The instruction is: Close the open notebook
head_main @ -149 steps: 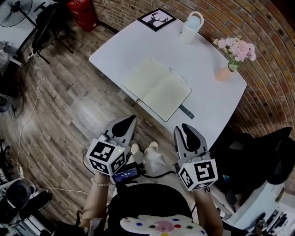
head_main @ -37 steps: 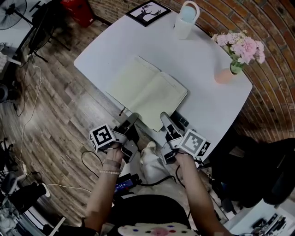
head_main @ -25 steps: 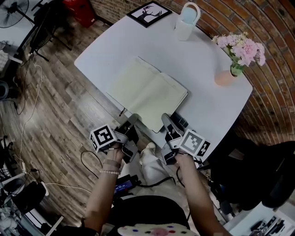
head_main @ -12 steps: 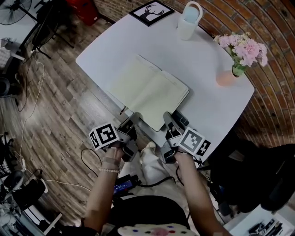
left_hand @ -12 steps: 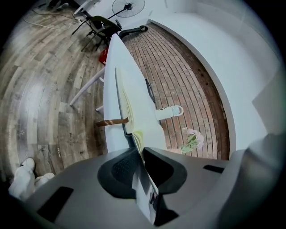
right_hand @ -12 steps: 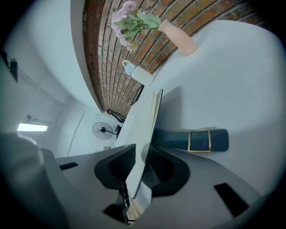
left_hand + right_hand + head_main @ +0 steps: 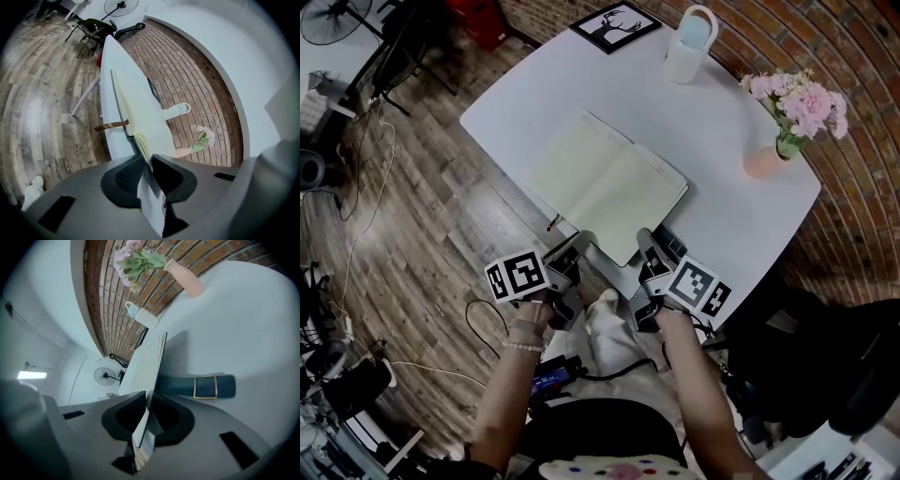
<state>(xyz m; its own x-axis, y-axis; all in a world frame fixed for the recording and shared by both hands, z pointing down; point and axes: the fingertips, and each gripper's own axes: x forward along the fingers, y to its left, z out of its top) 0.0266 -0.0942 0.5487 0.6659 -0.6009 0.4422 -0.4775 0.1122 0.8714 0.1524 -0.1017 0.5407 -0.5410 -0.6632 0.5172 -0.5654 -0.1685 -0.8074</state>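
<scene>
Notebook (image 7: 605, 186) lies open and flat toward the 6 o'clock side of the table (image 7: 544, 84); no leaf raised yet. Left tool (image 7: 579, 242), jaws just eased slightly wider, pinches its edge at 7 o'clock. Right tool (image 7: 649, 240), jaws just closing, clamps the edge at 5 o'clock; the fold-over remains.

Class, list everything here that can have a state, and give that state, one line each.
notebook: open, lying flat
left gripper: shut on the notebook's near edge; jaws have just been opening
right gripper: shut on the notebook's near edge; jaws have just been closing
blue strap: loose, lying beside the notebook
mug: upright
vase: upright
</scene>
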